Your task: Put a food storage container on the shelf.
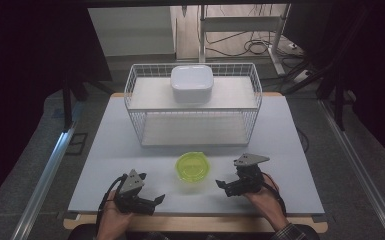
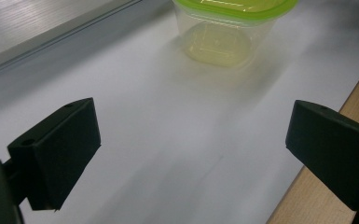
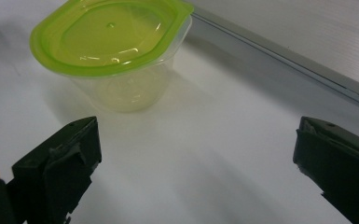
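A clear plastic tub with a green lid [image 1: 193, 167] stands on the white table [image 1: 105, 155] between my two grippers, near the front. My left gripper [image 1: 159, 199] rests at the front left, open, jaws pointing right toward the tub [image 2: 228, 28], nothing between them. My right gripper [image 1: 222, 185] sits at the front right, open, jaws pointing left at the tub [image 3: 114, 51], also holding nothing. Both are a short way off the tub.
A white wire basket shelf [image 1: 135, 100] stands behind the tub across the table's middle, with a white lidded box [image 1: 191, 82] on its top tier. The wooden table edge [image 2: 317, 186] runs close by my left gripper.
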`<state>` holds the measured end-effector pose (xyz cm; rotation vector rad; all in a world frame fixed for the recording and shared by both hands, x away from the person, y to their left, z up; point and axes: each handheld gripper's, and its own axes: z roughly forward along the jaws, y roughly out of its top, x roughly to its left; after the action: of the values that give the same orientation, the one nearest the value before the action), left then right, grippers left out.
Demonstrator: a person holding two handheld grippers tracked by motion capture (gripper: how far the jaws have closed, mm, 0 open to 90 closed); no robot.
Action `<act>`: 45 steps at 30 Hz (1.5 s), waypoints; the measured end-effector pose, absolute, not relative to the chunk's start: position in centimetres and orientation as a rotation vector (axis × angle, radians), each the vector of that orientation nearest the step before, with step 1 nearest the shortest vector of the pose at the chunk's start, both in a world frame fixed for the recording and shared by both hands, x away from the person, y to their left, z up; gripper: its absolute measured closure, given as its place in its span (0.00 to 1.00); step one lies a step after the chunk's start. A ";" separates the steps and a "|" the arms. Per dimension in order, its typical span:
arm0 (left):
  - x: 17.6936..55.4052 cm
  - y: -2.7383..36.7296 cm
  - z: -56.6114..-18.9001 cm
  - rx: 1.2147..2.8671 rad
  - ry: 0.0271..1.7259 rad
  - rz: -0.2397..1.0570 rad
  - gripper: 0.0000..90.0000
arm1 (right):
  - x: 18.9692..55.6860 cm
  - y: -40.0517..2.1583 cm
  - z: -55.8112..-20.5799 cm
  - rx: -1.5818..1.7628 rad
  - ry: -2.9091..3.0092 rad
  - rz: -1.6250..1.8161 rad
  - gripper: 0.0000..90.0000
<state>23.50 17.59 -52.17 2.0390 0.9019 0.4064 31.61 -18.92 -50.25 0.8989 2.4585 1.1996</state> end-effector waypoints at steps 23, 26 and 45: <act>23.6 17.2 -52.6 2.094 0.896 0.419 0.04 | 33.2 -18.4 -48.2 0.978 2.495 1.228 0.24; 23.6 17.2 -52.6 2.099 0.894 0.422 0.04 | 33.6 -18.4 -48.0 0.984 2.497 1.258 0.27; 23.5 17.2 -52.6 2.094 0.883 0.432 0.04 | 36.9 -16.7 -48.1 1.175 2.607 1.404 0.46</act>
<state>23.50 17.20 -52.56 2.0943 0.8832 0.4322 36.89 -16.74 -48.09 1.1747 2.6073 1.4037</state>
